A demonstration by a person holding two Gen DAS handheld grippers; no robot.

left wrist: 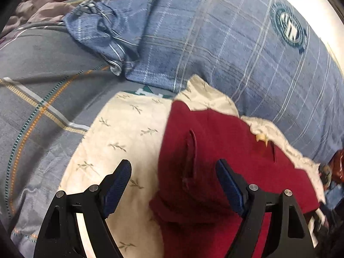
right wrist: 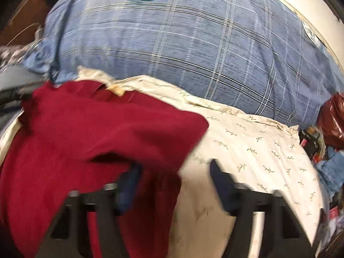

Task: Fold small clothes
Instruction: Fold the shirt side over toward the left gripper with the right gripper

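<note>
Left gripper (left wrist: pixel 173 169) hangs with its jaws spread wide and nothing between the pads, above the red garment (left wrist: pixel 217 167), whose left edge lies between the fingers. That garment rests on a cream leaf-print cloth (left wrist: pixel 120 137), which shows at nine o'clock of it. Right gripper (right wrist: pixel 174 172) is blurred, jaws parted, red fabric draped over its left finger. A blue plaid quilt (right wrist: pixel 172 51) bulks at twelve o'clock.

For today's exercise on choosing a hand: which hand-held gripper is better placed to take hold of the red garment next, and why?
Probably the left hand-held gripper: its jaws stand wide open with the red garment lying between its fingers, in a sharp view. The right hand-held gripper is blurred, with red cloth draped over one finger.
</note>
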